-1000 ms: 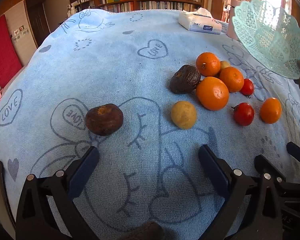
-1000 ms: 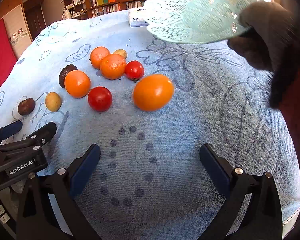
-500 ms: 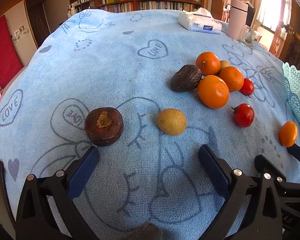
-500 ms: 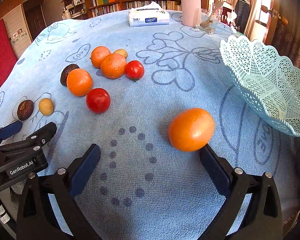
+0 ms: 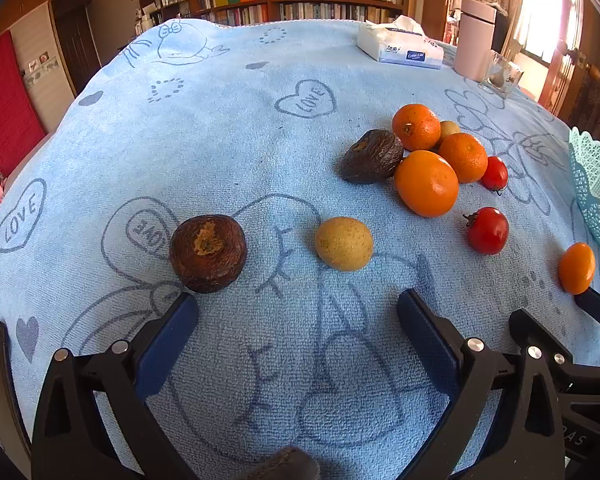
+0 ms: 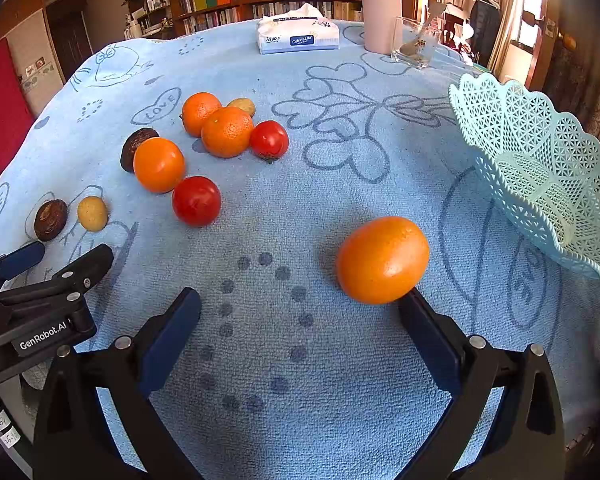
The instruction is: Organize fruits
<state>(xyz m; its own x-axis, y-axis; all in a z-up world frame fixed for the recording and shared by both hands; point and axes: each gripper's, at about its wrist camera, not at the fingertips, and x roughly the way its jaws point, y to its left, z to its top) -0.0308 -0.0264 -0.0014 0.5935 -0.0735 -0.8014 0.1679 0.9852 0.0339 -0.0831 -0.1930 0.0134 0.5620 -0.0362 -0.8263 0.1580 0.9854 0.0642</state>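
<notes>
Fruits lie loose on a blue towel. In the left wrist view a brown wrinkled fruit [image 5: 208, 253] and a yellow fruit [image 5: 344, 243] lie just ahead of my open, empty left gripper [image 5: 298, 312]. A cluster of oranges [image 5: 426, 183], a dark fruit [image 5: 372, 156] and tomatoes [image 5: 487, 230] lies further right. In the right wrist view an orange fruit [image 6: 382, 260] lies by the right fingertip of my open, empty right gripper [image 6: 300, 312]. The teal lattice basket [image 6: 540, 168] stands empty at the right.
A tissue box [image 6: 298, 38], a pink tumbler [image 6: 381, 10] and a glass [image 6: 414, 42] stand at the table's far side. Bookshelves line the back wall. My left gripper's body [image 6: 40, 292] shows at the lower left of the right wrist view.
The teal basket came down from the air and now stands on the towel at the right. The lone orange rolled toward my right gripper. The brown and yellow fruits rolled slightly.
</notes>
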